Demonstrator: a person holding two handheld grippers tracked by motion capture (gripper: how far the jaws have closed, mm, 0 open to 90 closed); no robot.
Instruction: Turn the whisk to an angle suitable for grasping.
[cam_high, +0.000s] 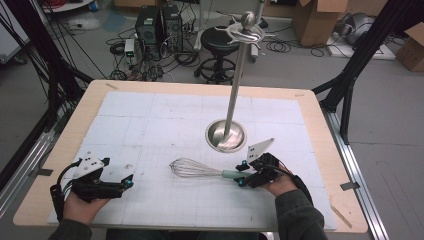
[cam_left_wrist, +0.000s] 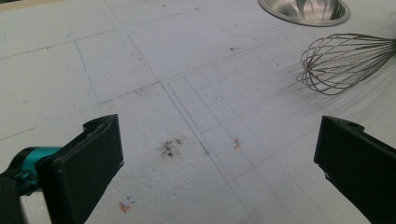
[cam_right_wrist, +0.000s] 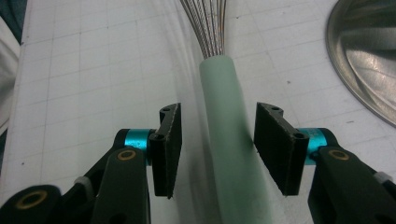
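The whisk (cam_high: 200, 170) lies flat on the surface (cam_high: 150, 125), its pale green handle (cam_right_wrist: 226, 135) running between the two pads of the right tongs (cam_high: 243, 173) and its wire head (cam_left_wrist: 343, 60) pointing away from them, toward the left tongs. In the right gripper view the handle sits in the gap with a sliver of the white surface visible on each side of it, more on the left pad's side than on the right pad's, so the right tongs stand around the handle, narrowed but not pinching it; whether the right pad just brushes it cannot be told. A hand (cam_high: 282, 185) in a dark sleeve holds these tongs low over the surface. Just beyond the right tongs, and close beside the whisk, stands a steel stand: its round base (cam_high: 226, 135) rests on the surface and its upright pole (cam_high: 235, 85) rises to a ring of hooks with a ball on top. The left tongs (cam_high: 130, 183) lie well apart from the whisk, held by the other hand (cam_high: 82, 202) near the surface's close edge; their pads are spread wide with nothing between them, only the gridded white surface with a small dark smudge (cam_left_wrist: 170, 147). From them, the whisk's head sits ahead and to the right, with the stand's base farther off behind it.
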